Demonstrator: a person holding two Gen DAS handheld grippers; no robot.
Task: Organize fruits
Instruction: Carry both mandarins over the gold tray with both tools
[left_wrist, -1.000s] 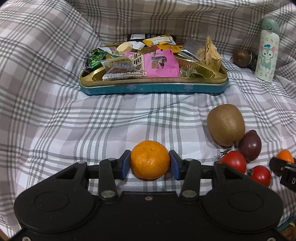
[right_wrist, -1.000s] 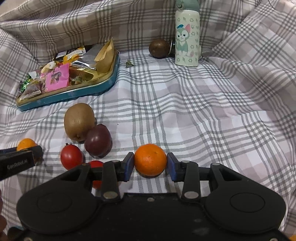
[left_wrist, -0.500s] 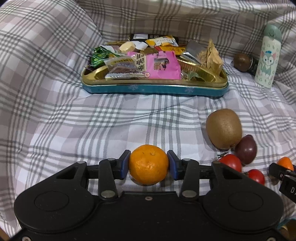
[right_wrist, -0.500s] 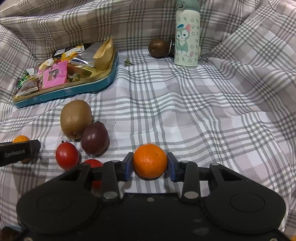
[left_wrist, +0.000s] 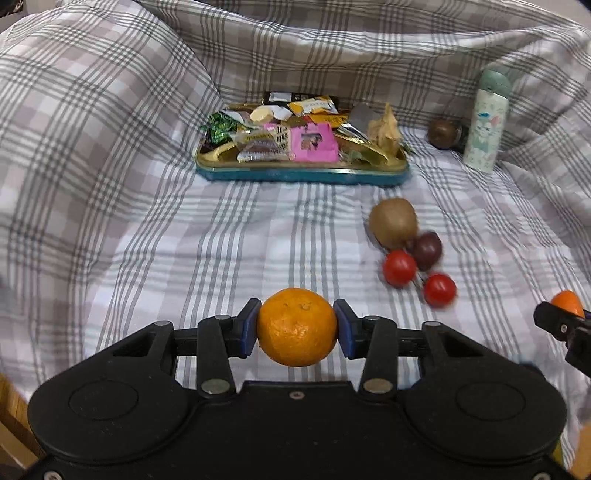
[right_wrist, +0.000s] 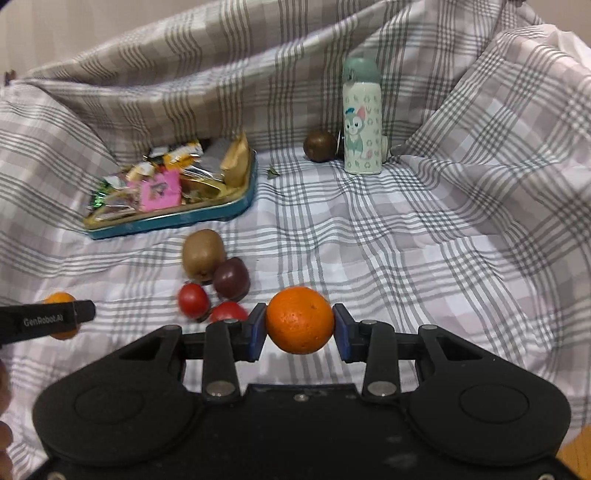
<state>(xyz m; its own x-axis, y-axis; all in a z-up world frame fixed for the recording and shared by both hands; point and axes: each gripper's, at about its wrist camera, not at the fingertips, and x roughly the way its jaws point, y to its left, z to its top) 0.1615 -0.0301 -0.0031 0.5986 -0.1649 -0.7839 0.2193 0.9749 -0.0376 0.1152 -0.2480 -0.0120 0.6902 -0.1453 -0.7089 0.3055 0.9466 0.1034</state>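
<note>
Left gripper (left_wrist: 297, 328) clamps 1 mandarin (left_wrist: 296, 327) between its blue pads; right gripper (right_wrist: 300, 322) clamps a 2nd mandarin (right_wrist: 300, 319). Both fruits look clear of the plaid sheet (left_wrist: 258, 229).

Risks: round, soft peel could slip from the pads or bruise. A dropped fruit could roll into the kiwi (right_wrist: 203, 254), passion fruit (right_wrist: 232, 278) and 2 tomatoes (right_wrist: 192, 300) just left. The far-left snack tin (right_wrist: 236, 206) is crowded.

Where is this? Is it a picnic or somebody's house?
Probably a home: a plaid cloth draped over a surface, with a tin of snacks, a cartoon cat bottle and loose fruit like a kiwi. No outdoor signs show.
</note>
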